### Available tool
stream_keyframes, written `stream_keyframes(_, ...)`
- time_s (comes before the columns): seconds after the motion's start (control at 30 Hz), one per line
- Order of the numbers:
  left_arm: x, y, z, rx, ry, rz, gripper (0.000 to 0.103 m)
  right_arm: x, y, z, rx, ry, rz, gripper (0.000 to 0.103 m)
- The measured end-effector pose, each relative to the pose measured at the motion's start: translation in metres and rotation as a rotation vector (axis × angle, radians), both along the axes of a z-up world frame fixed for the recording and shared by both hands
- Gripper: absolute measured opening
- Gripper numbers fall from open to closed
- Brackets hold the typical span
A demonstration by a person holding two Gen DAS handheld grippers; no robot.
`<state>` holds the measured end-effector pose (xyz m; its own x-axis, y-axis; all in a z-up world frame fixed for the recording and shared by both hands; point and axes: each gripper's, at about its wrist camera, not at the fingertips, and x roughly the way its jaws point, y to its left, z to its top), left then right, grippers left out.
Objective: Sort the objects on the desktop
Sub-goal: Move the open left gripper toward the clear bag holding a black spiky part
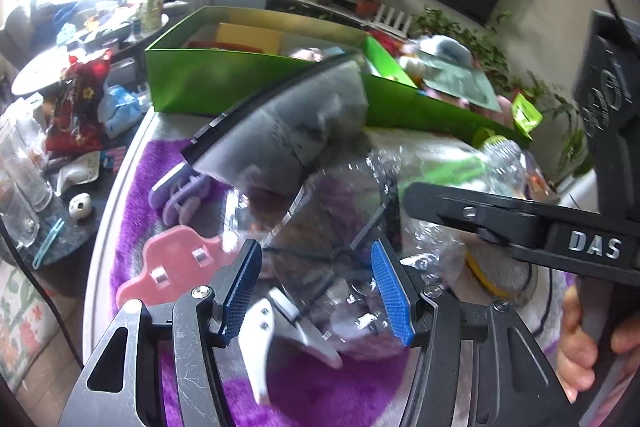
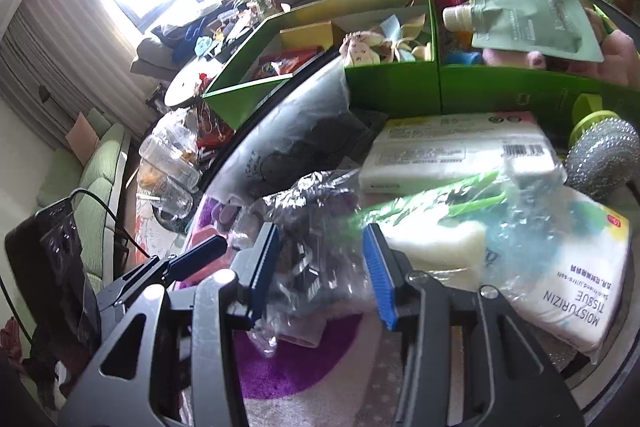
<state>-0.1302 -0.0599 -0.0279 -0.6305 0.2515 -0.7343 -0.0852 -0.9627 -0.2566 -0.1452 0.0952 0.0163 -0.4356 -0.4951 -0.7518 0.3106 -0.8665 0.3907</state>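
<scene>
Left gripper (image 1: 316, 291) has its blue pads (image 1: 390, 293) spread, with a crinkled clear plastic bag (image 1: 340, 227) sitting between them; the pads do not visibly press it. Right gripper (image 2: 320, 271) is likewise spread over the same clear bag (image 2: 316, 227), blue pads (image 2: 378, 277) on either side of the film, contact too blurred to call. The bag lies on a purple fuzzy mat (image 1: 304, 391), dark small parts showing through the plastic. A white curved plastic piece (image 1: 260, 339) lies just below the left gripper's left pad. A pink flat part (image 1: 168, 267) and a lilac clip-like piece (image 1: 184, 195) lie on the mat to the left of the bag. A grey zip pouch (image 1: 288, 131) is propped between the bag and the green box (image 1: 224, 79), which stands at the far edge of the table and is already holding assorted items in its compartments. In the right wrist view, two tissue packs (image 2: 460, 151) lie right of the bag, a steel scourer (image 2: 600, 163) beyond them, and a mint-green spout pouch (image 2: 532, 23) sits above the green box's right compartment (image 2: 500, 91). A bare hand (image 1: 580, 351) grips the right gripper's handle.
</scene>
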Motion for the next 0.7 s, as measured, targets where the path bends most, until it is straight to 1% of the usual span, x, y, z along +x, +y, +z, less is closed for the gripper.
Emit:
stream_keyframes(0.13, 0.013, 0.01, 0.0, -0.018, 0.009, -0.061, 0.058, 0.014, 0.005, -0.006, 0.016, -0.005, 0.052, 0.048)
stream_keyframes(0.23, 0.02, 0.019, -0.003, -0.026, -0.005, -0.106, 0.058, 0.024, 0.009, -0.012, 0.018, -0.021, 0.078, 0.048)
stream_keyframes(0.3, 0.026, 0.027, -0.007, -0.033, -0.019, -0.144, 0.058, 0.032, 0.01, -0.019, 0.014, -0.05, 0.104, 0.048)
stream_keyframes(0.37, 0.036, 0.035, -0.008, -0.025, -0.021, -0.188, 0.058, 0.041, 0.014, -0.023, 0.012, -0.057, 0.119, 0.048)
stream_keyframes(0.47, 0.049, 0.05, -0.005, -0.066, 0.001, -0.237, 0.058, 0.057, 0.021, -0.026, -0.006, -0.058, 0.141, 0.048)
stream_keyframes(0.57, 0.057, 0.057, -0.003, -0.066, -0.002, -0.257, 0.058, 0.069, 0.027, -0.027, -0.033, -0.055, 0.146, 0.044)
stream_keyframes(0.6, 0.058, 0.058, -0.003, -0.056, -0.007, -0.261, 0.058, 0.073, 0.03, -0.027, -0.037, -0.047, 0.144, 0.038)
stream_keyframes(0.67, 0.061, 0.058, -0.001, -0.009, -0.023, -0.282, 0.058, 0.08, 0.037, -0.025, -0.06, -0.055, 0.144, 0.031)
stream_keyframes(0.7, 0.064, 0.059, 0.001, 0.017, -0.03, -0.299, 0.058, 0.082, 0.041, -0.024, -0.071, -0.065, 0.146, 0.031)
